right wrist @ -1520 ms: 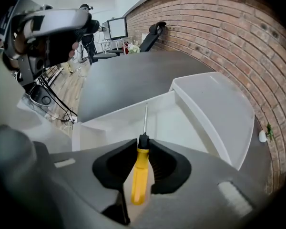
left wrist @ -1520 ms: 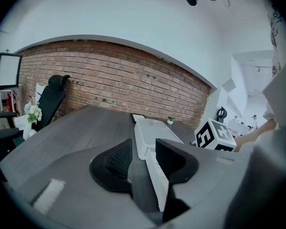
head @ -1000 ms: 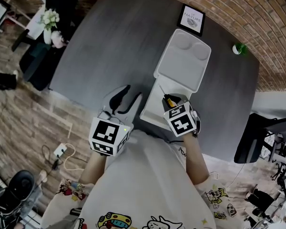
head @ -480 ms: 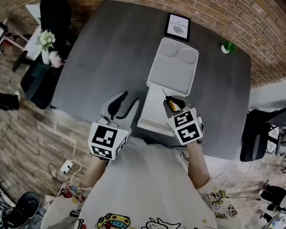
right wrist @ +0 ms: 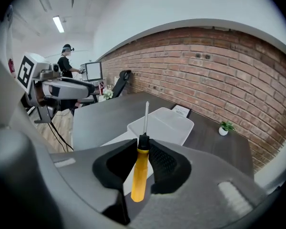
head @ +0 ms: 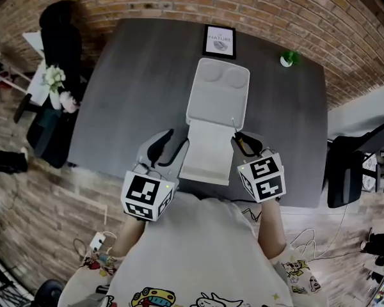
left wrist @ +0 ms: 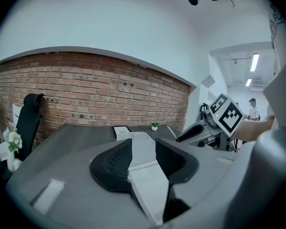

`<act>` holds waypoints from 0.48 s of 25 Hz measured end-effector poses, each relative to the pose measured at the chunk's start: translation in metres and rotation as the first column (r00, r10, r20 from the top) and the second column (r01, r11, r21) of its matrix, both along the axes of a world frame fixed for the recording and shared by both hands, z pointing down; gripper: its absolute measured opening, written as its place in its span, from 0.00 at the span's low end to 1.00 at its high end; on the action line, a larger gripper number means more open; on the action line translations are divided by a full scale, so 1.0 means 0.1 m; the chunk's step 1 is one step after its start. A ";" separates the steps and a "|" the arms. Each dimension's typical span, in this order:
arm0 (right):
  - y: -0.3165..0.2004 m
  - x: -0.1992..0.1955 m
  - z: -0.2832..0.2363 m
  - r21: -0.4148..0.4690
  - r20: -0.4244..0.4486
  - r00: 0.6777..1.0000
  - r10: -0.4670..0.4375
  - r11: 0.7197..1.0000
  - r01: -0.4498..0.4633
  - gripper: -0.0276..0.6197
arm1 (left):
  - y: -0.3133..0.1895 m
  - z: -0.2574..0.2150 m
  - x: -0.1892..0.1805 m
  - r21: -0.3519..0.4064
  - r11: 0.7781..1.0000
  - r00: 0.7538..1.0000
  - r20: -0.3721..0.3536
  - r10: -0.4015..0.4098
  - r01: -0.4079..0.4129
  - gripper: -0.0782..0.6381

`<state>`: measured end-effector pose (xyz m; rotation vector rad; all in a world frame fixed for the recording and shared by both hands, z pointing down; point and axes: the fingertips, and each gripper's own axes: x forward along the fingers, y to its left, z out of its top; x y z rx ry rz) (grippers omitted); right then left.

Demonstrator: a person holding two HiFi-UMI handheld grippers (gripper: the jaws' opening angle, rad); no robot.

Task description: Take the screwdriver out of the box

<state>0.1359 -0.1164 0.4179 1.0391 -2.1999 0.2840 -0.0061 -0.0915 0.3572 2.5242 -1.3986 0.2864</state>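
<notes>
The white box [head: 207, 153] lies open on the grey table [head: 128, 94], its lid [head: 217, 91] folded back away from me. My right gripper [head: 244, 141] is shut on a screwdriver [right wrist: 139, 173] with a yellow handle. Its thin metal shaft [right wrist: 146, 116] sticks forward out of the jaws. In the head view the screwdriver [head: 237, 132] hangs above the box's right edge, lifted out of the tray. My left gripper [head: 168, 147] hovers at the box's left front corner, open, with nothing between its fingers. The left gripper [left wrist: 143, 155] view shows only the box [left wrist: 145, 173] past the jaws.
A framed picture [head: 219, 41] stands behind the box lid. A small potted plant [head: 286, 59] sits at the table's far right. Black chairs stand at the far left [head: 57, 31] and at the right [head: 345, 178]. Flowers [head: 54, 82] stand left of the table.
My right gripper has risen and shifted right with the screwdriver, from over the box tray to its right edge. The left gripper has lifted a little.
</notes>
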 end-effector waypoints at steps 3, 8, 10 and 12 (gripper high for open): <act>0.02 0.13 -0.09 0.018 0.039 0.998 0.047 0.999 -0.048 0.16 | -0.02 -0.05 0.08 0.011 1.000 1.000 -0.005 0.024 -0.024 0.33; 0.07 0.32 -0.31 0.067 0.150 0.982 0.116 0.990 -0.127 0.16 | -0.03 -0.14 0.20 0.027 0.998 0.998 -0.017 0.060 -0.060 0.32; 0.11 0.38 -0.41 0.103 0.176 0.976 0.126 0.984 -0.145 0.16 | -0.03 -0.16 0.24 0.030 0.997 0.997 -0.014 0.072 -0.072 0.32; 0.15 0.42 -0.51 0.136 0.206 0.970 0.129 0.978 -0.159 0.16 | -0.03 -0.18 0.27 0.034 0.996 0.997 -0.014 0.081 -0.080 0.31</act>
